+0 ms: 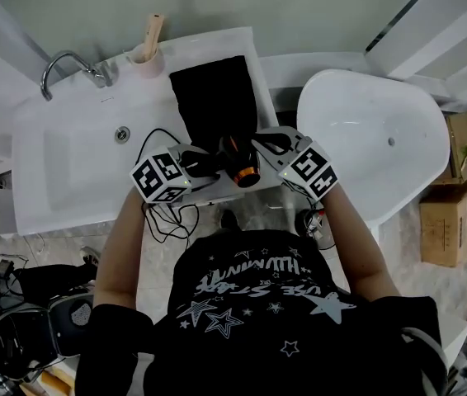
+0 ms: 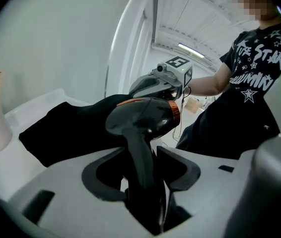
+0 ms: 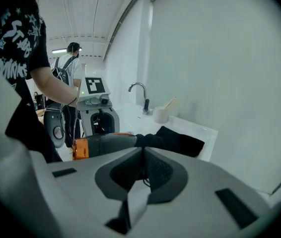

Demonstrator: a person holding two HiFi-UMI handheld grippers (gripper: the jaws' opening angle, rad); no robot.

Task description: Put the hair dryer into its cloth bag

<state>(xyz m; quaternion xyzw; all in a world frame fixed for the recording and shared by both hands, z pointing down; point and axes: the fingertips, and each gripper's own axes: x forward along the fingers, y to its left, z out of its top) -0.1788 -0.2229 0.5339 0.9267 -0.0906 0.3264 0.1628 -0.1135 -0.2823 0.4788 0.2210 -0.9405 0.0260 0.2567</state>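
The black hair dryer [image 1: 238, 168] with an orange ring hangs over the counter's front edge. My left gripper [image 1: 199, 165] is shut on its handle [image 2: 139, 157], and the dryer's head [image 2: 145, 115] stands above the jaws. The black cloth bag [image 1: 214, 97] lies flat on the white counter [image 1: 134, 110], its near end at the dryer. In the right gripper view the dryer's [image 3: 105, 144] nose meets the bag [image 3: 175, 140]. My right gripper [image 1: 260, 145] is to the right of the dryer. Its jaws [image 3: 143, 155] are pressed together on the bag's near edge.
A faucet [image 1: 68, 64] and sink basin [image 1: 77, 167] lie left of the bag. A cup [image 1: 145, 56] holding a wooden stick stands at the counter's back. A white bathtub [image 1: 374, 139] is to the right, with cardboard boxes [image 1: 456, 213] beyond it. Cables [image 1: 167, 217] hang below the counter.
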